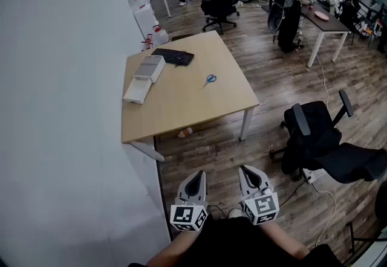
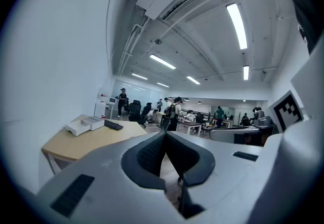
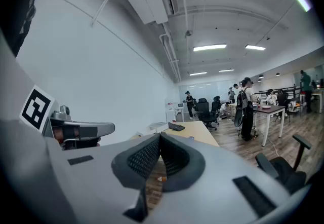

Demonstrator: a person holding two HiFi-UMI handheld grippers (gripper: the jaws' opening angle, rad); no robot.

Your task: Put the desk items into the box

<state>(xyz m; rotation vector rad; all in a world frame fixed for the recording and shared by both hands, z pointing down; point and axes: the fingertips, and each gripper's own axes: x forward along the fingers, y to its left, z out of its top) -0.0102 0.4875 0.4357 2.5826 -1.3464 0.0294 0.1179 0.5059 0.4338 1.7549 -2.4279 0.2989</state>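
The left gripper (image 1: 198, 174) and right gripper (image 1: 244, 169), both with jaws closed on nothing, are hovering well short of the desk (image 1: 181, 109). Lying on the desk, left to right: an open white box (image 1: 144, 78), a black keyboard (image 1: 173, 57), and blue-handled scissors (image 1: 210, 80). Beneath the desk, a small object (image 1: 185, 132) is showing too indistinctly to identify.

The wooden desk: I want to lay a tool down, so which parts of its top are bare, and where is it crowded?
The wooden desk is bare across its near half, between the blue-handled scissors and the near edge, and right of the scissors. Crowded: the far left, where the white open box and black keyboard lie.
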